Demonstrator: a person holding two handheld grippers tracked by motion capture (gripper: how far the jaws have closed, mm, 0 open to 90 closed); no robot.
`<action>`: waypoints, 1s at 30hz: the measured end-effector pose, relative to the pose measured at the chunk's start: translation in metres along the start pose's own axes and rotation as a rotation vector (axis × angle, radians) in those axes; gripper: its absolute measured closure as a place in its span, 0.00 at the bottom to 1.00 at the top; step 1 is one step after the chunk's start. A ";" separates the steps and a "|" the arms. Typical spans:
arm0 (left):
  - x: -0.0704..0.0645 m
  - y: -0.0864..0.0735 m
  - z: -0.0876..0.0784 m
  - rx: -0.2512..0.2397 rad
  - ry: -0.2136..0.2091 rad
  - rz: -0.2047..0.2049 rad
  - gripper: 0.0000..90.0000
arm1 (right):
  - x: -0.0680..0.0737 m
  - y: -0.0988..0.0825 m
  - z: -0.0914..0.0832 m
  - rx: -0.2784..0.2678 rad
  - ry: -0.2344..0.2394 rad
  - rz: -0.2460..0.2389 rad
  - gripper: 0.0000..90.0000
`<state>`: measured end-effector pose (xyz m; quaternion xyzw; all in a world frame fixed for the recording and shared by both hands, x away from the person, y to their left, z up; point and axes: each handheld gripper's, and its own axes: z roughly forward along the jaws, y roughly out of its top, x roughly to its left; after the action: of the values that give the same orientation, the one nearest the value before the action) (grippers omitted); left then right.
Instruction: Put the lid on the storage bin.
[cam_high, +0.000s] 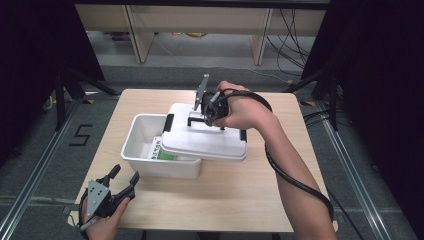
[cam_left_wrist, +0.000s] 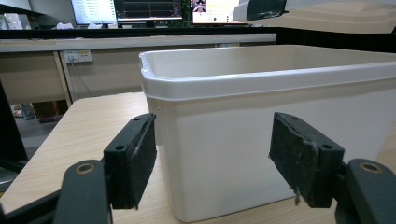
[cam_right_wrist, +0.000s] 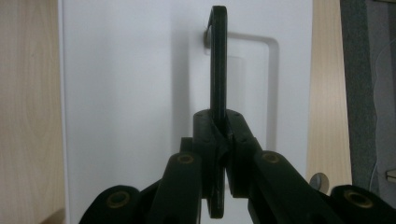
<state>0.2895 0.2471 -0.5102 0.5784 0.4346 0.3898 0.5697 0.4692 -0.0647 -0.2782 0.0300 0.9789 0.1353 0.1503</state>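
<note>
Lid (cam_high: 210, 137) overhangs bin (cam_high: 140, 145) rim, handle (cam_right_wrist: 218, 60) clamped by right gripper (cam_high: 209, 116).

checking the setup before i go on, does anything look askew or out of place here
The white plastic lid is askew: it covers only the right part of the white plastic bin, overhanging its right side, held by its black handle in the right tool. Nothing looks spilled or damaged.

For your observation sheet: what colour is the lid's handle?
Black; the handle shows best in the right gripper view, against the white lid.
</note>
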 end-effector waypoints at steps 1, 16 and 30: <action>0.001 0.001 -0.001 0.013 0.003 0.017 0.34 | 0.000 0.002 0.001 0.003 0.001 0.000 0.94; 0.004 0.003 -0.005 -0.010 0.028 0.017 0.35 | 0.000 0.021 0.007 -0.010 0.014 -0.004 0.94; 0.005 0.002 -0.004 0.007 0.015 0.025 0.35 | 0.002 0.052 0.017 -0.014 0.027 -0.028 0.94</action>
<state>0.2871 0.2532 -0.5080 0.5826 0.4331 0.3998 0.5597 0.4730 -0.0101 -0.2801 0.0135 0.9802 0.1402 0.1389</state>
